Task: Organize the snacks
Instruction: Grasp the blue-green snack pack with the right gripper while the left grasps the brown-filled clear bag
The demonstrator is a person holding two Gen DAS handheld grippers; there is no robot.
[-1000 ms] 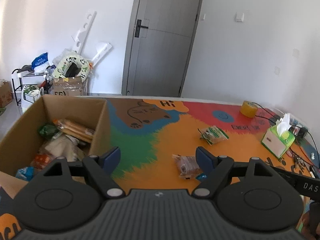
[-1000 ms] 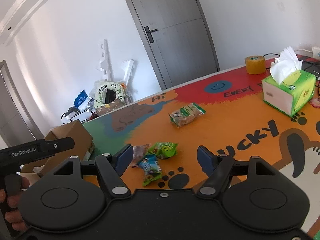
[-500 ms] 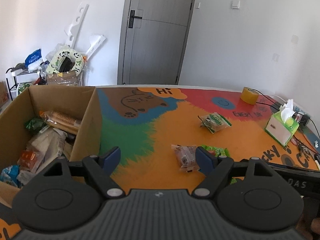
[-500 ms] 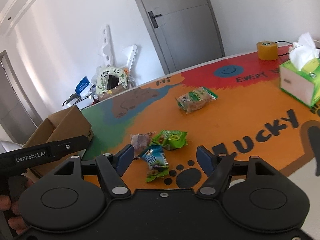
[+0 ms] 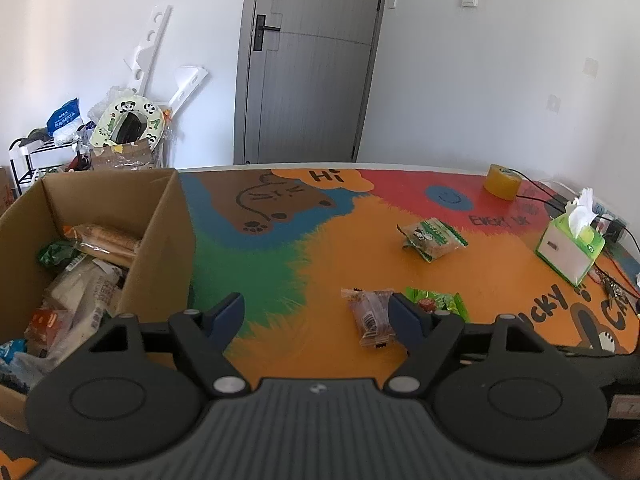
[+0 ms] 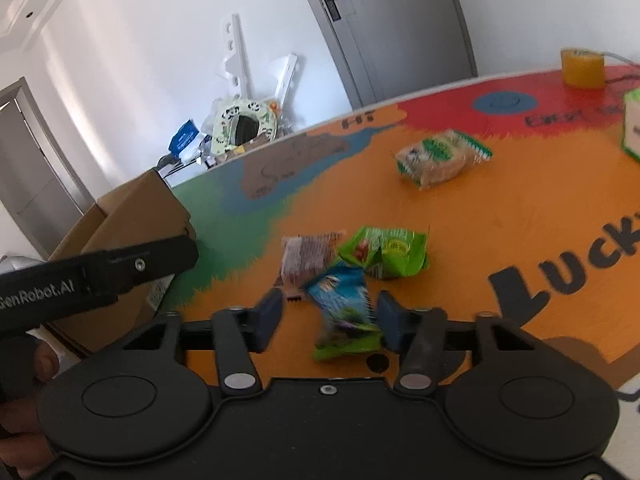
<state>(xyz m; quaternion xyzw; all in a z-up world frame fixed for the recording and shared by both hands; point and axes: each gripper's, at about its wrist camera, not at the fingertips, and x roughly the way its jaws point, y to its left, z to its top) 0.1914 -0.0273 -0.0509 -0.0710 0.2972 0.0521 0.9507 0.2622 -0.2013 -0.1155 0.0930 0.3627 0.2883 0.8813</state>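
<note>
The right hand-held gripper (image 6: 327, 314) has dropped closer to the counter (image 6: 520, 216) in the last second, jaws spread wide around the blue pack (image 6: 346, 300), not yet pinching it. That pack lies at the near end of a cluster, touching the brown pack (image 6: 306, 258) and green pack (image 6: 386, 256); a fourth snack (image 6: 440, 156) sits farther off. The left hand-held gripper (image 5: 316, 316) has lifted slightly, open and empty, right of the box (image 5: 160, 240) that already holds snacks. A pick looks imminent.
</note>
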